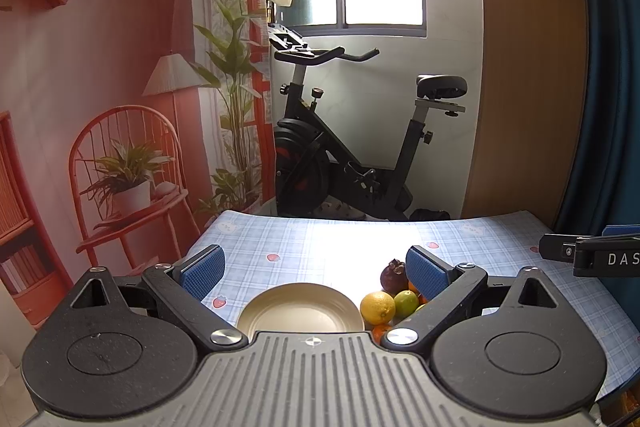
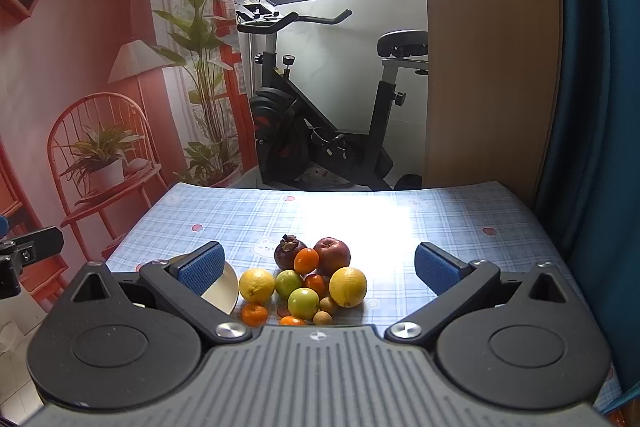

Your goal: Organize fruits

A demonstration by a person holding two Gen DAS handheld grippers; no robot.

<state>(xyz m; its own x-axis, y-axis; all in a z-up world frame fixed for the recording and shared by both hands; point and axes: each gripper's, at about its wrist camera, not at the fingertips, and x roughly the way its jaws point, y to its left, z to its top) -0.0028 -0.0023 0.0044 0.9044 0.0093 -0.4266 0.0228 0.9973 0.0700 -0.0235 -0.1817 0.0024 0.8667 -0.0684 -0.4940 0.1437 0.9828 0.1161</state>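
A heap of fruit lies on the blue checked tablecloth [image 2: 400, 227]: two lemons [image 2: 347, 286], a red apple [image 2: 333, 255], a dark mangosteen [image 2: 289, 251], green fruits [image 2: 303, 303], several small oranges [image 2: 306, 260] and two small brown fruits [image 2: 327, 305]. A cream plate [image 1: 300, 311] sits empty just left of the heap. My left gripper [image 1: 316, 269] hovers open over the plate, its right pad in front of the fruit. My right gripper [image 2: 320, 267] is open above the heap, holding nothing. In the left wrist view a lemon [image 1: 377, 306], a green fruit [image 1: 406, 302] and the mangosteen [image 1: 394, 274] show.
The table's far edge [image 2: 340, 189] faces an exercise bike [image 2: 320, 115]. A wooden panel [image 2: 492, 67] and a dark blue curtain [image 2: 592, 107] stand at the right. A pink printed backdrop [image 2: 80, 67] hangs at the left. Part of the right gripper [image 1: 592, 255] shows at the left wrist view's right edge.
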